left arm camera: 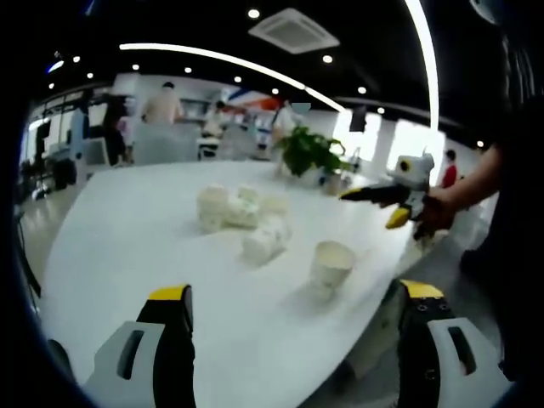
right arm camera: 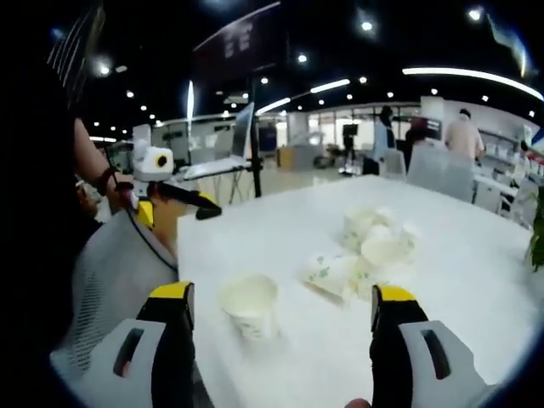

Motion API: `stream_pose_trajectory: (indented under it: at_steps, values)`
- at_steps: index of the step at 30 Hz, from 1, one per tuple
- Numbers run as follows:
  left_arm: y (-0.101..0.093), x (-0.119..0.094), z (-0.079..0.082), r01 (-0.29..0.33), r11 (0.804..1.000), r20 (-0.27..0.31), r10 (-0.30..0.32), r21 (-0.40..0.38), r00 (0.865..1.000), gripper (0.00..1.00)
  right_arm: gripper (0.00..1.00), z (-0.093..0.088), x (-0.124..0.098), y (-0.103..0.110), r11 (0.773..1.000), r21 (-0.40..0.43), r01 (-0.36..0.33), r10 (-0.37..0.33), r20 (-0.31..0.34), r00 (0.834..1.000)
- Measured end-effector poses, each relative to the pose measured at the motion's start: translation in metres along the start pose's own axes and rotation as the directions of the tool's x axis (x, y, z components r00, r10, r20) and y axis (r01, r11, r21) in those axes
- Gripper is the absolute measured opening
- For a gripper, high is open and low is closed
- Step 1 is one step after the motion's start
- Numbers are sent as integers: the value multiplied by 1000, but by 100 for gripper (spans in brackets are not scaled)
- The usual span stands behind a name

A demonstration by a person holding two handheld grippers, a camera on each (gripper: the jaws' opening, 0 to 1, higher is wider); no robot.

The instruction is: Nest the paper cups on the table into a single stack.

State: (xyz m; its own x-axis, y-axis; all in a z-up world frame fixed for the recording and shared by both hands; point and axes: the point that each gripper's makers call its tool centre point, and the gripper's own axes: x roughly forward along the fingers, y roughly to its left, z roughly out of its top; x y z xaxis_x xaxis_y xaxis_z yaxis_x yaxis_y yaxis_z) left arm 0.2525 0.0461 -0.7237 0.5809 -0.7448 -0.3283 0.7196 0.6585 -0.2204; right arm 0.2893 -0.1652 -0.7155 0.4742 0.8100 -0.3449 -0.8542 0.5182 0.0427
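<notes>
Low in the left gripper view, the left gripper has its two yellow-tipped jaws spread wide with nothing between them, hanging over the near edge of the white table. Just beyond, right of centre, one paper cup stands upright, mouth up; nothing shows inside it. Farther in, near the middle of the frame, a pile of cups lies on its sides, too blurred to count. At the right edge a hand holds the right gripper, its jaws pointing left toward a potted plant in the upper centre. In the right gripper view, the right gripper is likewise wide apart and empty at the bottom; the upright cup sits between its jaws in the frame, the toppled pile to the right of centre, and the left gripper is at the left.
</notes>
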Motion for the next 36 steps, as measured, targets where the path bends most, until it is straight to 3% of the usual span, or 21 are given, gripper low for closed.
stream_pose_trajectory:
  at_steps: [10,22,36]
  values:
    - [15,-8,7,-31,1000,18,31,0,999,98,100,4,-31,-19,997,58,48,-51,41,998]
    - [13,-9,4,-34,999,14,34,-11,999,98,97,4,-49,-28,995,58,80,-82,30,996]
    - [15,-10,0,-38,999,5,38,-14,999,98,94,7,-46,-46,994,40,103,-104,29,994]
